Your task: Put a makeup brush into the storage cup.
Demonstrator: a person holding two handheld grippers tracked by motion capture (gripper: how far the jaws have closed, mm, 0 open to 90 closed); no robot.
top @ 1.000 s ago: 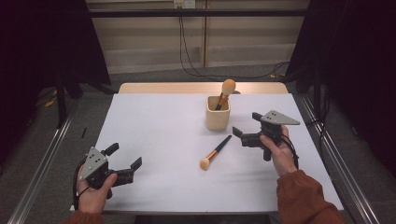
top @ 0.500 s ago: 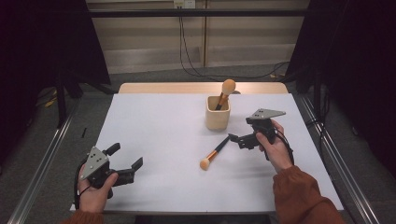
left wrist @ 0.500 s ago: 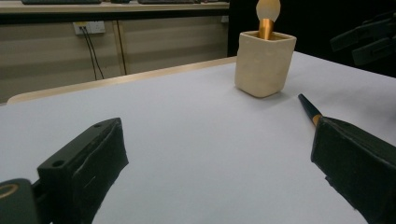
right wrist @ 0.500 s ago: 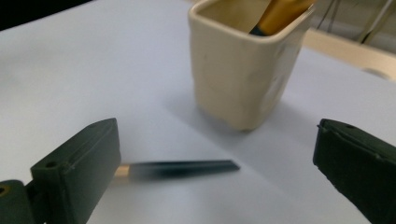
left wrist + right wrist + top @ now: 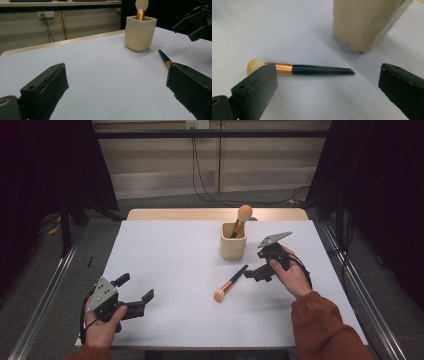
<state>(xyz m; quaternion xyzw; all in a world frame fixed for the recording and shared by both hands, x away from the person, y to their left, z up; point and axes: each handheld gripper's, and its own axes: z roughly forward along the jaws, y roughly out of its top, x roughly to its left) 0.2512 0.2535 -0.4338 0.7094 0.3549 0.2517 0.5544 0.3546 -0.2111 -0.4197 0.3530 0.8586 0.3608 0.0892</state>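
Note:
A makeup brush (image 5: pixel 230 284) with a dark handle, gold ferrule and tan bristles lies flat on the white table (image 5: pixel 170 250), handle pointing toward my right gripper (image 5: pixel 255 268). That gripper hovers open just past the handle's tip. In the right gripper view the brush (image 5: pixel 299 69) lies across the gap ahead of the open right gripper (image 5: pixel 327 86), untouched. A beige square cup (image 5: pixel 233 243) stands behind it with a second brush (image 5: pixel 244 213) upright inside. My left gripper (image 5: pixel 136 288) rests open near the front left of the table; in its own view the left gripper (image 5: pixel 117 85) holds nothing.
The cup (image 5: pixel 367 22) stands close behind the right gripper's far jaw. From the left gripper view the cup (image 5: pixel 140 32), the lying brush's handle (image 5: pixel 165 58) and the other gripper (image 5: pixel 197 22) sit across bare table. A wooden strip (image 5: pixel 215 214) edges the far side.
My right gripper has moved left and down toward the lying brush's handle end, tilting its jaws at it. The left gripper and both brushes have stayed put.

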